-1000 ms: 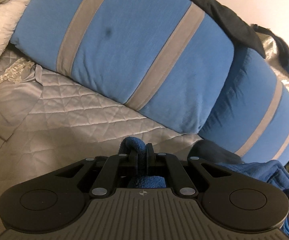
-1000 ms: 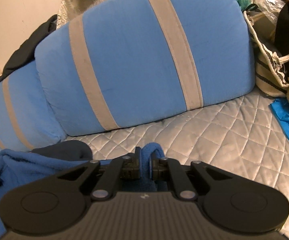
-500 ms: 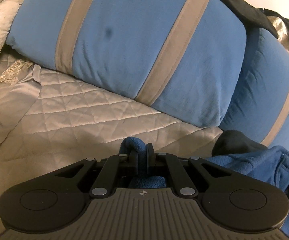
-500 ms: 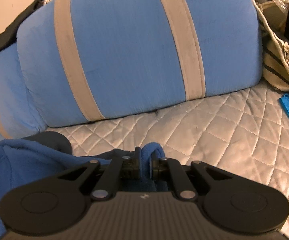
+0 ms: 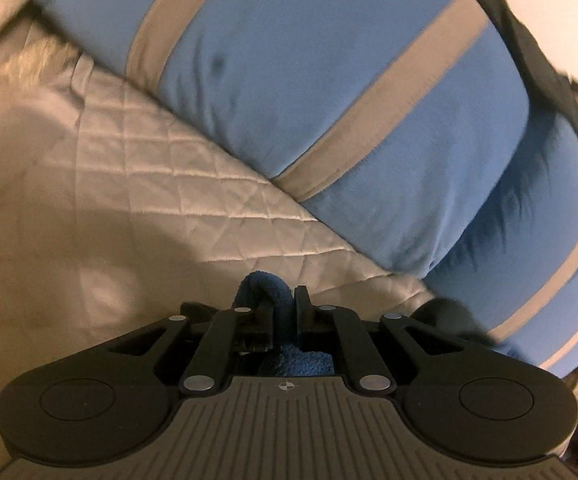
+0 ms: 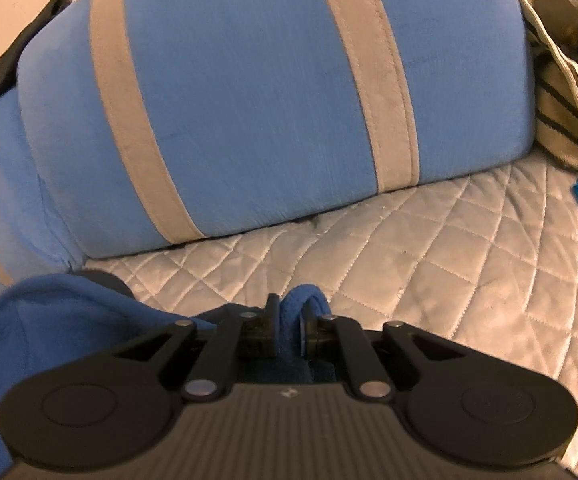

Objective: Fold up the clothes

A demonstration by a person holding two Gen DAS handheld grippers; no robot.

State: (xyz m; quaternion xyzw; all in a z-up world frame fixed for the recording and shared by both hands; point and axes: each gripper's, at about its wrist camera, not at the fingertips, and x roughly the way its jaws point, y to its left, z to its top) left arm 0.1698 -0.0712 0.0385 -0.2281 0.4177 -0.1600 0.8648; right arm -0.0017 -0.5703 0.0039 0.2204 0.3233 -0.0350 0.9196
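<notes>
Quilted bedcover (image 6: 429,248); striped blue pillows (image 6: 249,100) ahead; both claws, left (image 5: 285,312) and right (image 6: 289,322), pinch blue fleece garment (image 6: 49,320).

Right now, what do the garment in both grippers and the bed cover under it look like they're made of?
Blue garment: soft fleece or terry by its nubby, matte pile, pinched in the left gripper and the right gripper. Bed cover: quilted fabric with a slight satin sheen, shown by diamond stitching; the fibre cannot be told.
</notes>
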